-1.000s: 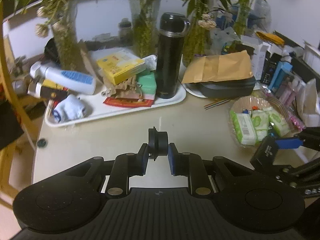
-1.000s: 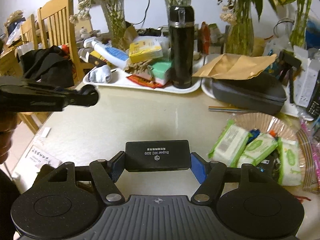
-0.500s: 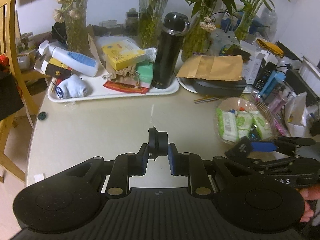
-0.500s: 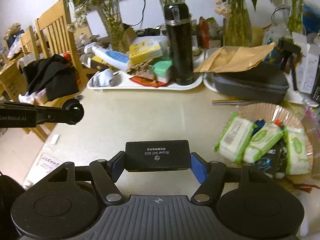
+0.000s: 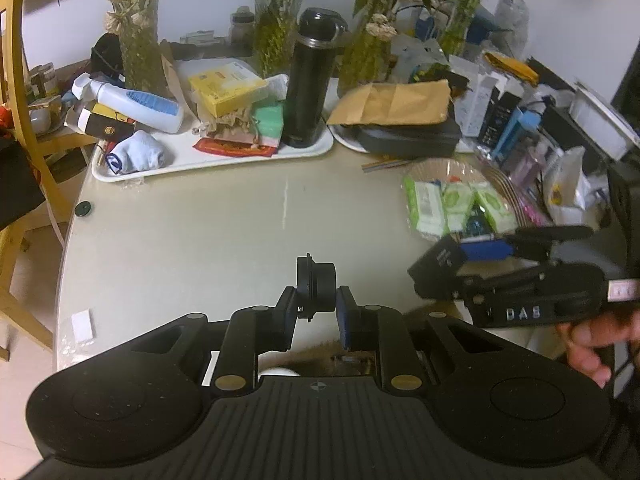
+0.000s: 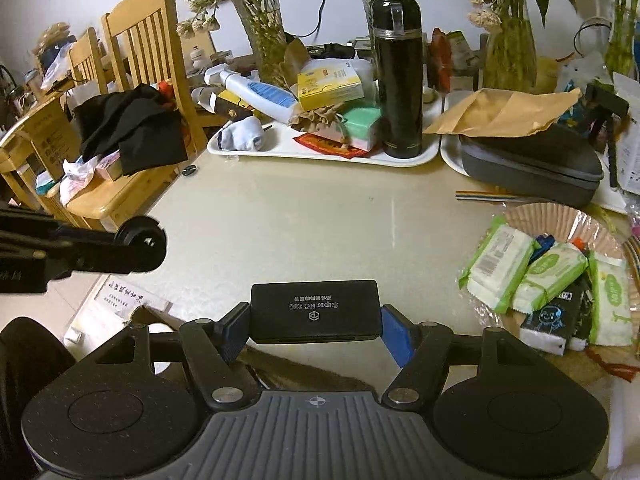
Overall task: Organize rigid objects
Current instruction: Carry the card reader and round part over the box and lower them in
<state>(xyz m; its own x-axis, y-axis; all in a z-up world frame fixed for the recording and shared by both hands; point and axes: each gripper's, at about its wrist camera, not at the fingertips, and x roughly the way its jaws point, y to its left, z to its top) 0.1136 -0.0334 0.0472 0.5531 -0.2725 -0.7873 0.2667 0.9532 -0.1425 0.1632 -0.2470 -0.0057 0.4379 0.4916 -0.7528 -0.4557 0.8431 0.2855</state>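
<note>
I have my left gripper (image 5: 318, 300) pinching a small black round cap (image 5: 316, 286), its fingers closed tight on either side of it, and I hold it in the air above the near edge of the beige table (image 5: 224, 232). My right gripper (image 6: 315, 320) clamps a flat black box (image 6: 315, 311) with white lettering between its blue pads (image 6: 396, 332), spread wide to fit the box's long side, also above the near part of the table. In the left view the right gripper (image 5: 472, 260) and its box (image 5: 438, 264) show on the right, a bit blurred, with my hand (image 5: 596, 344) behind them; in the right view the left gripper (image 6: 136, 248) and the cap (image 6: 140, 246) hang on the left past the table edge. At the far side sits a white tray (image 6: 424, 156) holding a tall black flask (image 6: 398, 76), a yellow box (image 6: 328, 84), a white bottle (image 6: 256, 94) and a rolled sock (image 6: 244, 138). Just right of it a dark case (image 6: 532, 168) lies under a brown envelope (image 6: 500, 114). On the right, near the box, green wipe packets (image 6: 500, 268) rest in a shallow basket (image 6: 536, 216). A wooden chair (image 6: 132, 60) with black cloth (image 6: 128, 128) on it stands to the left.
</note>
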